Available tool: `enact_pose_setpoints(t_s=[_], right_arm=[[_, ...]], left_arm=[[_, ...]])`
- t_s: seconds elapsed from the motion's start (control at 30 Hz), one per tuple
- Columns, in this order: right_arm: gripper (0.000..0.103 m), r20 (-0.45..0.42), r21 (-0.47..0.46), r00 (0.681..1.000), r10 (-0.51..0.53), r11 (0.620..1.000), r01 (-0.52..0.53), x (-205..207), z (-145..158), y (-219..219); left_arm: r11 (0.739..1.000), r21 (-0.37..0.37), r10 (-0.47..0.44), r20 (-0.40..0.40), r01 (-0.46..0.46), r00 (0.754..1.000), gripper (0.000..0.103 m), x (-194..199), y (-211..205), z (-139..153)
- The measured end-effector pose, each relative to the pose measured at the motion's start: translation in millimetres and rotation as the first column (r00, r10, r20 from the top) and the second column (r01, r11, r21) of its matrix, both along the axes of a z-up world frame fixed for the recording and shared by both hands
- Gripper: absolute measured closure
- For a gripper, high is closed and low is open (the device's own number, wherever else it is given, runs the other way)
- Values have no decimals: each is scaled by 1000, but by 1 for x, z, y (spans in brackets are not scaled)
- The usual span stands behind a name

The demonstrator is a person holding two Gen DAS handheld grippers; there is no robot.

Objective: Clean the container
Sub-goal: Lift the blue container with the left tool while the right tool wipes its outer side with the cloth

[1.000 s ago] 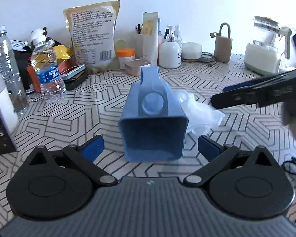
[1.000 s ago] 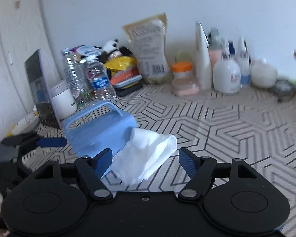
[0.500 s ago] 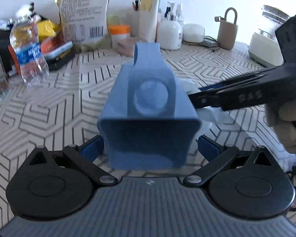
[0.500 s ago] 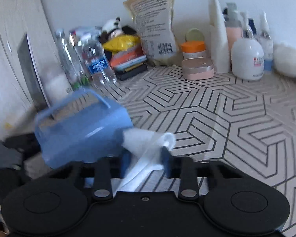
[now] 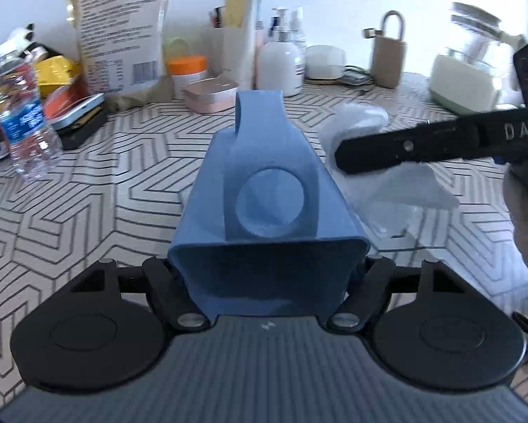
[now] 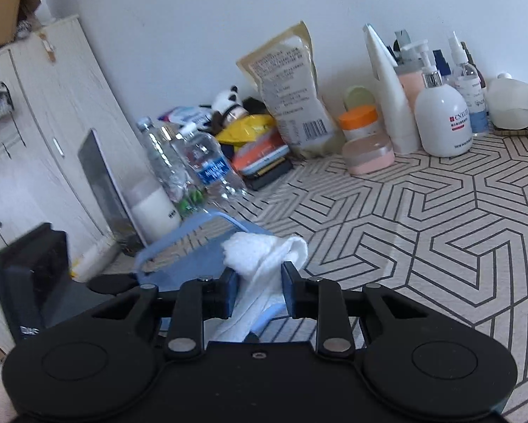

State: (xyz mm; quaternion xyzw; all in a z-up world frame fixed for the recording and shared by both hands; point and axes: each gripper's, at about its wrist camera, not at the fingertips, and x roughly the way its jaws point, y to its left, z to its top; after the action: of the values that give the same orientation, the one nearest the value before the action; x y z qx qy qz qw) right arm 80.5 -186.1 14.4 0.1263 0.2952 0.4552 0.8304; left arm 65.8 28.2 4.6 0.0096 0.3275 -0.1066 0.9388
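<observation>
Blue plastic fills the middle of the left wrist view: the container (image 5: 269,211) lies on its side with its base end clamped by the left gripper (image 5: 268,282), whose fingers are closed in against both side walls. Its strap handle arches away towards 12 o'clock, and a round recess shows on the face turned upward. Whether the container touches the desk (image 5: 105,183) cannot be told.

At 2 o'clock from the container the right gripper (image 6: 257,290) reaches in as a dark bar, with part of a hand (image 5: 526,218) behind it at 3 o'clock. In the right wrist view its fingers are drawn close together and pinch a white cloth (image 6: 264,268), which bunches up above them and hangs down below. The cloth lies against the blue container's side, at about 10 o'clock from the fingers.

Along the far edge of the patterned desk stand a water bottle (image 5: 19,112) at 10 o'clock, a large printed pouch (image 5: 119,31) at 11, an orange-lidded jar (image 5: 188,70), a white pump bottle (image 5: 280,67) at 12, and a kettle (image 5: 470,74) at 2.
</observation>
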Motion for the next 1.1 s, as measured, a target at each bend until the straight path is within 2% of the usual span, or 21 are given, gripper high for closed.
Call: enact_pose_setpoints(t_s=[0.17,0.27,0.4,0.5,0.57,0.7,0.77,0.87,1.0,1.1], right_arm=[[72,12,32,999,37,999,-37,-7,4,-6],[72,39,26,998,56,998,-57,-10,5,-1],[72,70,28,994,86,996,-88,-13,4,7],[72,15,140,984,179,974,-179,-10,-1,6],[72,28,123,985,172,977,-174,-10,0,7],[72,117,-20,989,88,996,-86,-10,10,16],[72,166,-77,984,62,996,-50,-11,12,22],[71,213,-90,974,74,994,-56,-15,12,30],[71,244,-79,958,148,988,-132,-27,12,30],[71,268,-84,950,158,987,-140,-32,11,29]], left_arm=[[994,-46,-97,5,97,995,29,-3,2,-1],[995,-28,-94,6,94,996,29,-3,-2,-2],[998,38,-51,4,51,999,29,-3,-9,-2],[999,28,-29,3,29,1000,29,-2,-6,-2],[999,31,-28,4,28,1000,29,-2,-6,-2],[998,60,-27,13,26,1000,30,-3,-9,-2],[999,41,-20,10,20,1000,30,-3,-6,-2],[1000,7,5,8,-5,1000,29,-3,1,-3],[999,37,13,12,-14,1000,29,-3,-3,-3],[999,36,14,13,-15,1000,29,-2,-3,-3]])
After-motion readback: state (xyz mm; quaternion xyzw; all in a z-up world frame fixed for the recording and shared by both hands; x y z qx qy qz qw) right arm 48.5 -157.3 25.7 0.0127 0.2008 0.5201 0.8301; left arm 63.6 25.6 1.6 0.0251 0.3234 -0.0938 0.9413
